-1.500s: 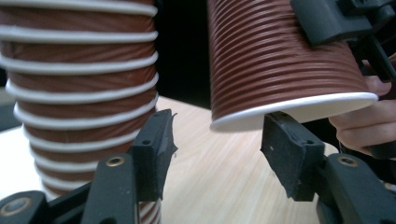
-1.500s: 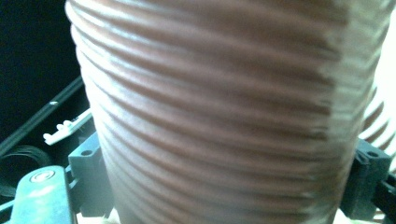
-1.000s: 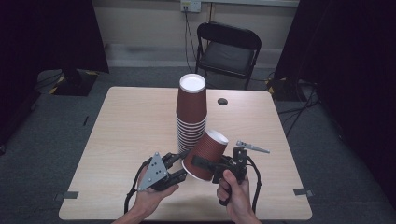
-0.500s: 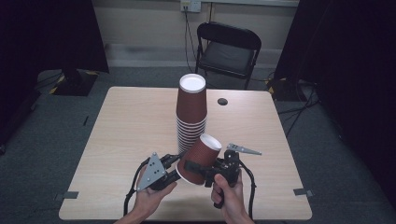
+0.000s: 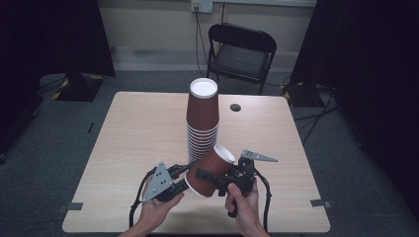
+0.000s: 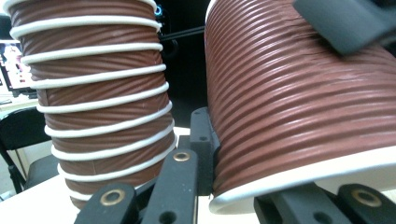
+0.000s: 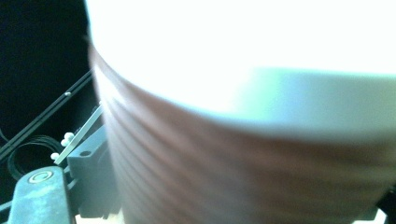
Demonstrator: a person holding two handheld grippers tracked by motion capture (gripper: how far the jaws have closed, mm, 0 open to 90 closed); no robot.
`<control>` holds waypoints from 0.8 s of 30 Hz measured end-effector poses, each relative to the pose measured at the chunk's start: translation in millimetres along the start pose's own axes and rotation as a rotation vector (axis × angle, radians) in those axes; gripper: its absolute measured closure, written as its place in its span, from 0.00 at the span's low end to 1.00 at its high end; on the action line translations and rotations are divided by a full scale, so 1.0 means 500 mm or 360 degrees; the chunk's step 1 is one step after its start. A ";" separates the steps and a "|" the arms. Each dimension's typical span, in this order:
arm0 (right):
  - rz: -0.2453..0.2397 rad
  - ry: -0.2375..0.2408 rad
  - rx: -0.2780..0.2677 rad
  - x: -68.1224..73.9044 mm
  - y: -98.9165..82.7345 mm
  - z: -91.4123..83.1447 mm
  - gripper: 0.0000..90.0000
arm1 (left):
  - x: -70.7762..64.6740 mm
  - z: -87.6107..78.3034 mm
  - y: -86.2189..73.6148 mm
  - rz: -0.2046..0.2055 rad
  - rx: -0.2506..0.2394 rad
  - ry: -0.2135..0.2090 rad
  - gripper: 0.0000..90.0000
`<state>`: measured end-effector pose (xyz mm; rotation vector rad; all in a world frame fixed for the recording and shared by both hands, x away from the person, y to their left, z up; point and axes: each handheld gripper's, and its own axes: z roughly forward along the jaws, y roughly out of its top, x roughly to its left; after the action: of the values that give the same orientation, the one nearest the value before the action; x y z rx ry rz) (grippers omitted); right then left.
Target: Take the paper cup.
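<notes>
A studio-like recording room: black curtains (image 5: pixel 64 34), grey carpet (image 5: pixel 59 128); a lone table (image 5: pixel 138 128), a folding chair (image 5: pixel 242 52).

cup stack (image 5: pixel 202 123) just beyond tools

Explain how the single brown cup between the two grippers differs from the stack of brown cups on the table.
The single cup lies tilted, off the table, its white bottom pointing up and to the right; the stack stands on the table, bottoms up. The single cup is one cup; the stack is many nested cups, their white rims forming rings. The left gripper and right gripper both grip the single cup; nothing holds the stack. Both are ribbed brown paper with white rims.
</notes>
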<state>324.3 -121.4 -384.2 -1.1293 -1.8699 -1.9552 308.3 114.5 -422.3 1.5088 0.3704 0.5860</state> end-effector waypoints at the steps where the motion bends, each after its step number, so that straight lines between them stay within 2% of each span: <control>1: -0.0007 -0.0016 -0.0012 -0.001 0.002 -0.003 0.15 | -0.001 -0.001 -0.003 0.0001 0.0014 -0.0003 0.92; 4: 0.0003 -0.0039 -0.0053 -0.007 0.013 -0.018 0.15 | -0.002 -0.001 -0.008 -0.0022 0.0048 -0.0023 0.92; 6: 0.0008 -0.0068 -0.0086 -0.009 0.021 -0.028 0.15 | 0.001 -0.002 -0.008 -0.0060 0.0064 -0.0055 0.92; 8: 0.0010 -0.0064 -0.0119 -0.010 0.029 -0.039 0.15 | 0.003 -0.002 -0.010 -0.0081 0.0089 -0.0062 0.92; 10: -0.0028 -0.0093 -0.0120 -0.010 0.035 -0.045 0.15 | 0.004 -0.003 -0.011 -0.0102 0.0120 -0.0079 0.92; 17: -0.0061 -0.0147 -0.0127 -0.021 0.043 -0.055 0.15 | 0.015 -0.015 -0.009 -0.0197 0.0242 -0.0115 0.92; 20: -0.0069 -0.0151 -0.0127 -0.024 0.045 -0.057 0.16 | 0.023 -0.022 -0.007 -0.0271 0.0303 -0.0133 0.93; 22: -0.0083 -0.0143 -0.0121 -0.025 0.046 -0.059 0.18 | 0.027 -0.025 -0.005 -0.0298 0.0351 -0.0141 0.94; 24: -0.0090 -0.0170 -0.0105 -0.026 0.046 -0.061 0.21 | 0.029 -0.028 -0.004 -0.0325 0.0387 -0.0147 0.94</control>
<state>336.2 -158.2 -371.9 -1.2353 -1.9234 -2.0386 312.4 134.2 -423.0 1.6989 0.5317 0.3167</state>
